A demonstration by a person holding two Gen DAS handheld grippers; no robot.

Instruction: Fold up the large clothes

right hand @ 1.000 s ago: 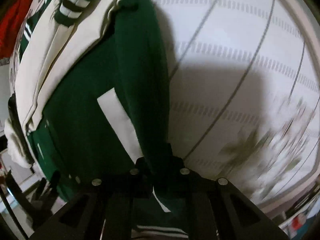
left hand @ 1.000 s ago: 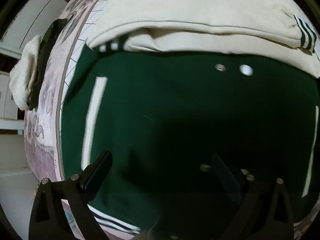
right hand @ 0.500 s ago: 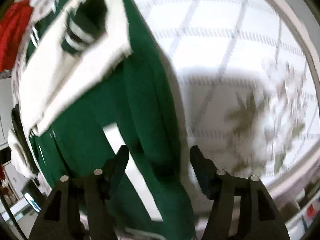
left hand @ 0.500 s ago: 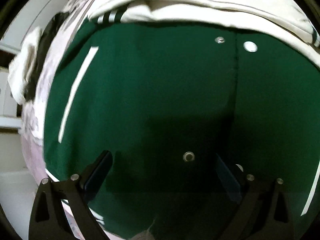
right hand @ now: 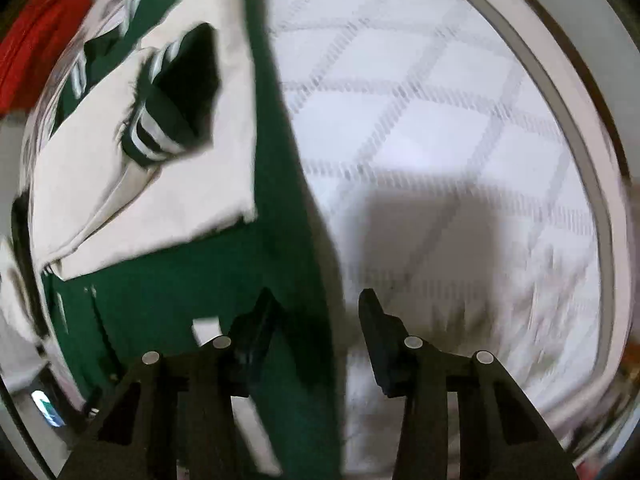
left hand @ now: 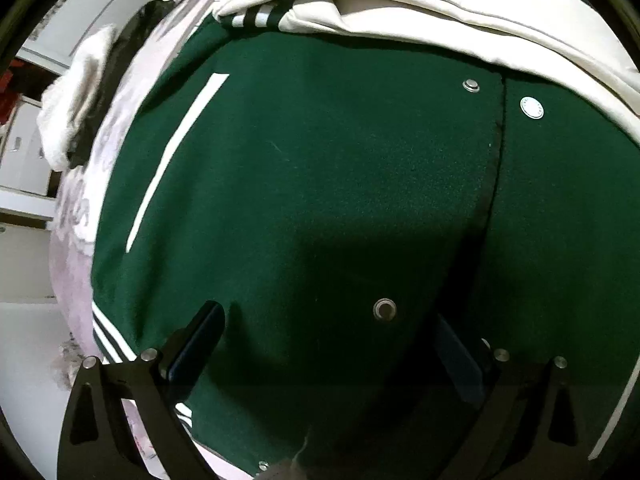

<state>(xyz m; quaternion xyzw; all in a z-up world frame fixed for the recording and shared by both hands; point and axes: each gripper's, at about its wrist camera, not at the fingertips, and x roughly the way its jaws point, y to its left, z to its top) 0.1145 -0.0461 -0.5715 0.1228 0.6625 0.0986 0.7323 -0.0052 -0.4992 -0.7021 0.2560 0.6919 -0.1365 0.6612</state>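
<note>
The green jacket (left hand: 320, 200) lay flat on the quilted bed cover (right hand: 440, 140), its right edge running from 12 to 6 o'clock with bare cover beyond. Cream sleeves (left hand: 440, 12) were folded across its top. The left claw (left hand: 324, 344) stood apart over the snaps; the right claw (right hand: 316, 312) was apart, straddling the jacket's edge. A red cloth (right hand: 36, 40) lay at 10 o'clock.

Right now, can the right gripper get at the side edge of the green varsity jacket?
Probably yes. The right gripper is open, and the green varsity jacket has its side edge running up between the fingers on the white quilted bedspread, with nothing covering it.
</note>
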